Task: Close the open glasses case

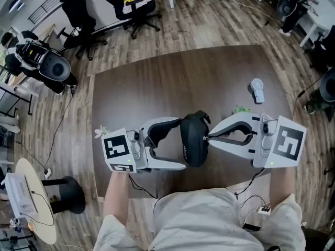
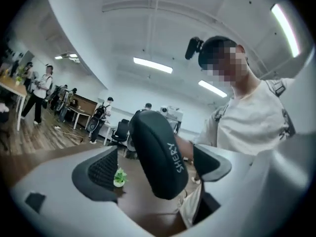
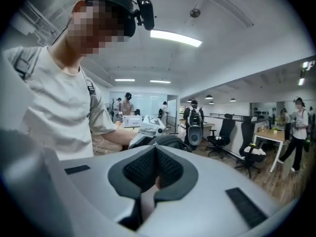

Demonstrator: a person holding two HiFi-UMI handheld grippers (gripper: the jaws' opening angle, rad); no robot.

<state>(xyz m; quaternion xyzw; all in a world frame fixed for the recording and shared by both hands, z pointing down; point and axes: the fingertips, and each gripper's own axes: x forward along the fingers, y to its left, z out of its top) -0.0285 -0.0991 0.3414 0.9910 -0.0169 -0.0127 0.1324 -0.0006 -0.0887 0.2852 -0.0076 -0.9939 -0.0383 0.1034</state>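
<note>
A dark brown table [image 1: 157, 82] is standing on a wood-plank floor [image 1: 209, 20], with black office chairs [image 1: 133, 7] sitting beyond its far edge at about eleven o'clock. A small white fan [image 1: 256, 90] is lying on the tabletop at two o'clock. A tiny green plant ornament [image 1: 241, 109] is resting just past the right gripper [image 1: 209, 136] at its one o'clock. In both gripper views, ceiling light strips are glowing over an open office where several people are standing among desks. The black glasses case [image 1: 193, 140] is hanging upright over the table's six o'clock side, between the two grippers and close to the person's lap. The left gripper [image 1: 182, 144] is holding its fingers [image 2: 101, 172] spread wide, and the case [image 2: 158, 157] is standing tilted in the gap, touching neither pad. The right gripper's fingers [image 3: 170, 172] are pressing tightly together, and their tips are meeting the case's three o'clock edge, apparently nipping a thin bit of it. The case's dark shell [image 3: 168, 142] is showing just beyond them.
</note>
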